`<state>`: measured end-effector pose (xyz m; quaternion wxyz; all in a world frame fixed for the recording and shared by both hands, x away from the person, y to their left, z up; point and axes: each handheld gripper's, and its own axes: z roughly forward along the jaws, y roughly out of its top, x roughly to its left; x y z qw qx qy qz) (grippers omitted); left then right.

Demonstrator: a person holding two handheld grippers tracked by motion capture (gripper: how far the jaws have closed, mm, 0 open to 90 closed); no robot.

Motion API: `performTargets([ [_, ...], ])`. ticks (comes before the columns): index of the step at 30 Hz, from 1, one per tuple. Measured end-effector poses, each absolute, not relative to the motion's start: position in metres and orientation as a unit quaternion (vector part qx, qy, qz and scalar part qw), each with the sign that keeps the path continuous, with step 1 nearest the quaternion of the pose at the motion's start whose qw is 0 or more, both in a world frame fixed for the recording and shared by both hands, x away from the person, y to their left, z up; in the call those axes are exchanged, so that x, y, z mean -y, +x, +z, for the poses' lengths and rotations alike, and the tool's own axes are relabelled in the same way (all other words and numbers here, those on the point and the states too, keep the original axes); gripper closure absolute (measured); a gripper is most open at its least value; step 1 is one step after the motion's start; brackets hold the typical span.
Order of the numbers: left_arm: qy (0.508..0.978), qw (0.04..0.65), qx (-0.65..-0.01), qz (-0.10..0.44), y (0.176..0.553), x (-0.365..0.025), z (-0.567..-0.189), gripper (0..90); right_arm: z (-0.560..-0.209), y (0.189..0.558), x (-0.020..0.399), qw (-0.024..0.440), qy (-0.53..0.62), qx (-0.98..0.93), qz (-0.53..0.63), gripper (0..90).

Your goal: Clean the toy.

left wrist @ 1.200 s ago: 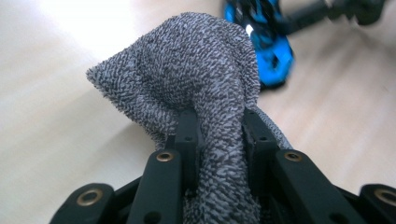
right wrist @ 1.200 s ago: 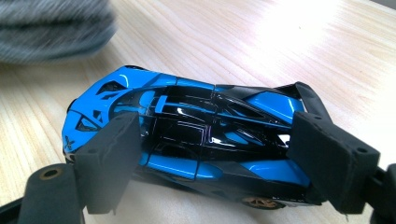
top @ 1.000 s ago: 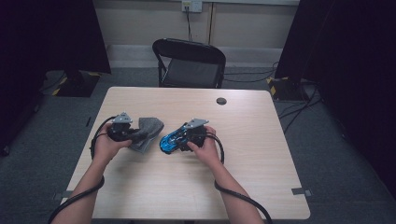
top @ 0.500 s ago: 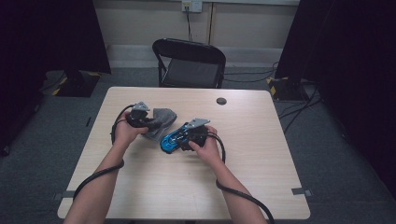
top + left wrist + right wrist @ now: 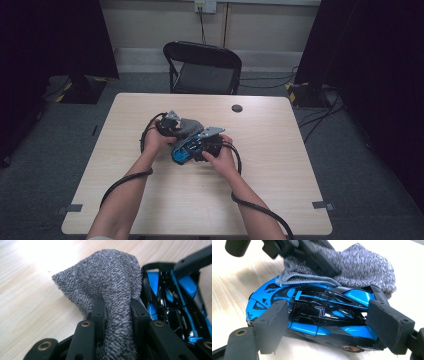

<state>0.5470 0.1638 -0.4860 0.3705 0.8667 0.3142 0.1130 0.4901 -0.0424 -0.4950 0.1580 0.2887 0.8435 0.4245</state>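
Near the middle of the light wooden table [image 5: 150, 200], a person holds two grippers close together. The left gripper [image 5: 116, 307] pinches a bunched grey terry cloth [image 5: 107, 282] between its two black jaws; the fabric bulges out above and below the pads. The right gripper [image 5: 332, 320] clamps a blue and black toy sports car [image 5: 312, 307] by its nose and tail, one foam pad [image 5: 272, 322] against each end, with the car lying on its side and a bronze wheel showing at the lower edge. In the right gripper view the cloth lies against the car's far side, draped on the bodywork. In the high view the cloth [image 5: 189, 126] sits just left of and beyond the car [image 5: 185, 149], the two touching. A small dark round disc [image 5: 237, 108] lies well apart on the far part of the table, and a black folding chair [image 5: 202, 67] stands beyond its far edge.
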Motion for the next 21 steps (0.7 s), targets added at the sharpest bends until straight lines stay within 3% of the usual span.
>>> performTargets([
  [21,0.868,0.366,-0.315,0.114,0.536,-0.174,-0.486,71.5,-0.494,0.49,0.042,0.155,0.288,-0.846,0.421,17.5],
])
